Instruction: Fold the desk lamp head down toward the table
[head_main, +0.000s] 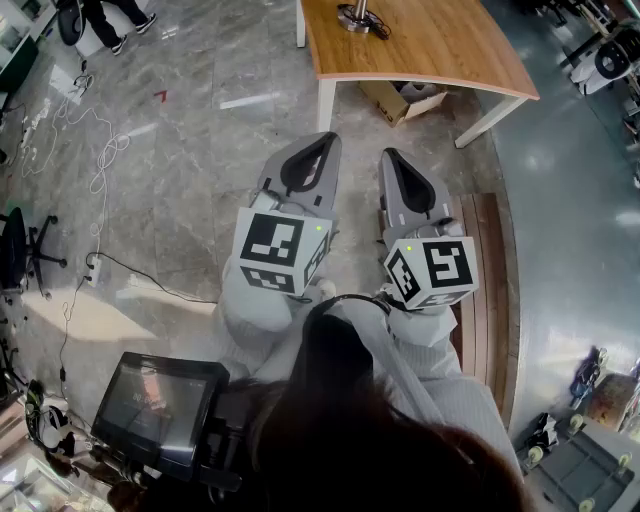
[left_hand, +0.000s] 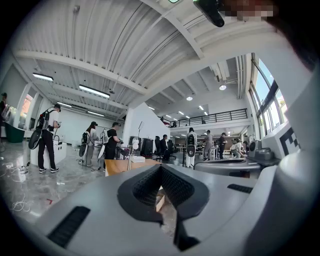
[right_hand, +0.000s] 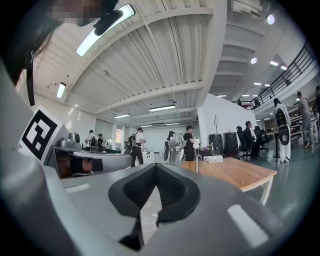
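Both tongs are clenched with nothing between them. The left tongs (head_main: 320, 148) and the right tongs (head_main: 392, 158) sit side by side and level in front of me, their pads meeting at the tips in each gripper view (left_hand: 161, 168) (right_hand: 156, 168).

The desk lamp (head_main: 356, 15) stands on the wooden bench (head_main: 430, 50), straight ahead of both tongs and well apart from them, with bare floor between. The head view shows only its round base, near the bench's far edge at the top of the frame. That base falls roughly between the lines the two tongs point along, so I judge neither hand clearly nearer.

In the right gripper view the lamp (right_hand: 196, 152) rises as a thin upright stem just right of the tips. In the left gripper view it (left_hand: 129, 157) shows small and left of them. Its long axis is vertical, and the head is too small to read. I would have to close the whole gap before any fold.
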